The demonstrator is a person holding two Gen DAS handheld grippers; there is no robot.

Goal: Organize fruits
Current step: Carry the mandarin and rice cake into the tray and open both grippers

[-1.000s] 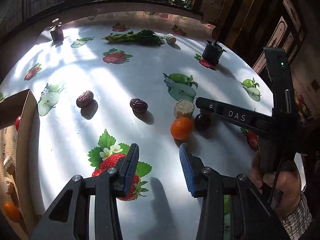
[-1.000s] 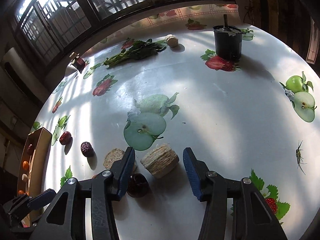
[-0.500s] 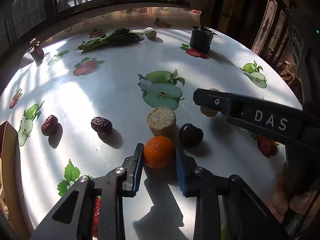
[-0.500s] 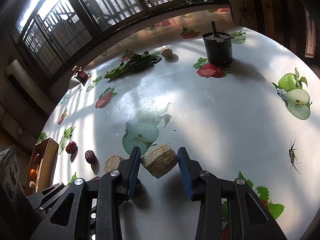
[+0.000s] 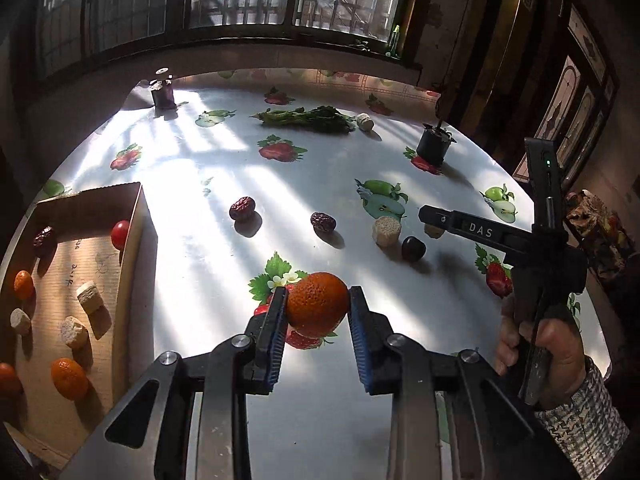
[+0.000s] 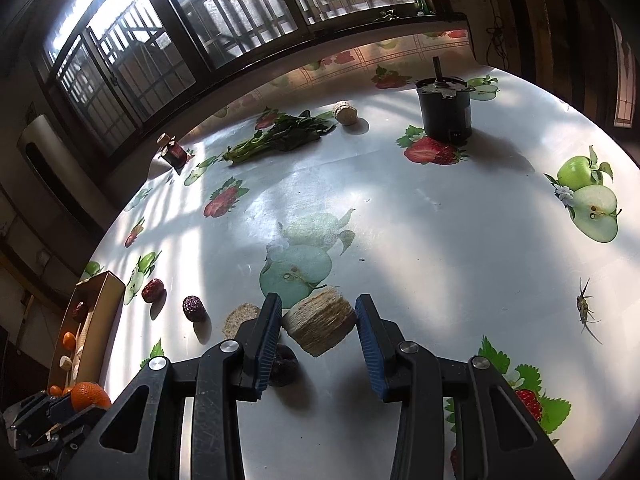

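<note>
Tangerine (image 5: 317, 305) is riding clamped between the blue pads of my left gripper (image 5: 318, 312), lifted clear of the tablecloth (image 5: 208, 248), with the cardboard box (image 5: 132, 240) waiting off to the gripper's left. I am judging it best to carry level and let go low over a bare patch among the fruit already inside. Through the right wrist camera, my right gripper (image 6: 318, 320) is closing in on the tan chunk (image 6: 320, 326); its left pad is touching, but I cannot tell whether the right one is.
</note>
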